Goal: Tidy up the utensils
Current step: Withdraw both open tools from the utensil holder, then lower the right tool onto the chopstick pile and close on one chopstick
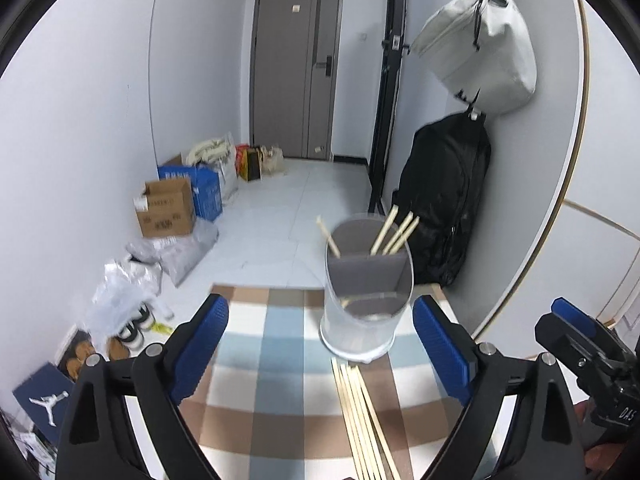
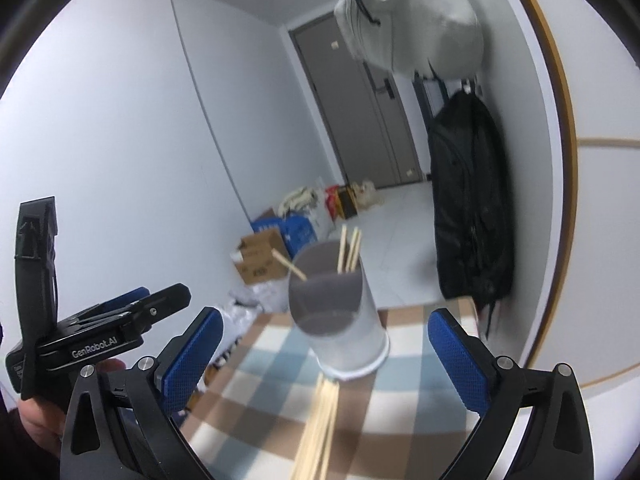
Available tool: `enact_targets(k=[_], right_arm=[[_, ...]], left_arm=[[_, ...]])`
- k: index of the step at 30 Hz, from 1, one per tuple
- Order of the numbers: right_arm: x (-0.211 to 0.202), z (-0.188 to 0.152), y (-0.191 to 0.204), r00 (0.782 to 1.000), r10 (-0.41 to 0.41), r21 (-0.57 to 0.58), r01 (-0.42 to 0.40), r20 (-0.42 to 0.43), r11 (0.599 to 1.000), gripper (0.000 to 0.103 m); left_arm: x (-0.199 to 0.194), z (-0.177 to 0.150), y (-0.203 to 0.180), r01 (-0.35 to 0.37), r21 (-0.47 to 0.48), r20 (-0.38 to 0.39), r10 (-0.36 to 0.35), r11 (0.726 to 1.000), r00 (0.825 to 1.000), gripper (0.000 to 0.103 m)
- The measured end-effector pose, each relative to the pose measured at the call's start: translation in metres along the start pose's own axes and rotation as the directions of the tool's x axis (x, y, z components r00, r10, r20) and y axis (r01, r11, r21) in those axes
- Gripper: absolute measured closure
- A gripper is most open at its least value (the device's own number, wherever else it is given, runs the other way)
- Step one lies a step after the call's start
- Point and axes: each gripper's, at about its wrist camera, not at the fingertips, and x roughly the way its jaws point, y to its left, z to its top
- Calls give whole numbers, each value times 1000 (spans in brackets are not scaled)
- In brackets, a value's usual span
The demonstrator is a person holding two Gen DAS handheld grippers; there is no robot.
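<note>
A translucent utensil holder (image 1: 366, 296) (image 2: 340, 316) with a grey divider stands on the checked tablecloth (image 1: 276, 344) (image 2: 404, 404). Several wooden chopsticks (image 1: 394, 232) (image 2: 348, 250) stick up out of its far compartment. Several more loose chopsticks (image 1: 362, 412) (image 2: 320, 428) lie in a bundle on the cloth just in front of it. My left gripper (image 1: 320, 344) hovers open above the cloth, nothing between its blue pads. My right gripper (image 2: 326, 356) is also wide open and empty, framing the holder and the bundle. In the right wrist view a hand holds the left gripper's body at lower left.
The table's far edge lies just behind the holder. A black backpack (image 1: 444, 200) (image 2: 472, 200) and a grey bag (image 1: 480, 40) (image 2: 408, 16) hang on the wall at right. Cardboard boxes (image 1: 166, 208), bags and shoes line the floor at left.
</note>
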Motion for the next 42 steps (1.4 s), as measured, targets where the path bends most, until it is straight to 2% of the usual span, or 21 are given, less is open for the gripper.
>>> enact_targets(k=[8,15,18,23,27,29,31,34,36,42], right_arm=[[24,-31,-7,991,-36,-44,31,-128,999,0],[68,-51,-7,949,-42,-61,24,-312,998,1],[85,-61,-7,930,-31,-53,13,-367,999,14],[121,-76,-8,879,-31,-46,11,-475,999,38],[144,-86,-3,848,-52,-77,13,-528,997,48],[156,-91,-1,830,-69,-100,16,-554,995,58],[171,-99,2,809,-90,-132,15,-580,991,60],[187,-108,3,783,-122,-169,22,-610,985,70],[194,-112,3,769,-135,-182,24,-625,983,72],[199,-115,15,767,-177,-259,15,-617,966,74]], left_arm=[[32,-36,17,-10,-54,-81,6,999,997,12],[58,-53,37,-65,-94,-183,47,993,982,12],[66,-56,45,-73,-118,-212,47,990,976,12],[76,-60,57,-96,-129,-266,59,987,962,12],[75,-56,64,-88,-146,-273,46,985,961,12],[75,-55,68,-82,-162,-274,35,983,961,12],[76,-54,72,-78,-169,-276,29,983,961,12],[78,-52,78,-77,-174,-273,27,982,962,12],[79,-51,83,-76,-180,-275,24,981,961,12],[81,-51,94,-86,-202,-284,26,976,958,12]])
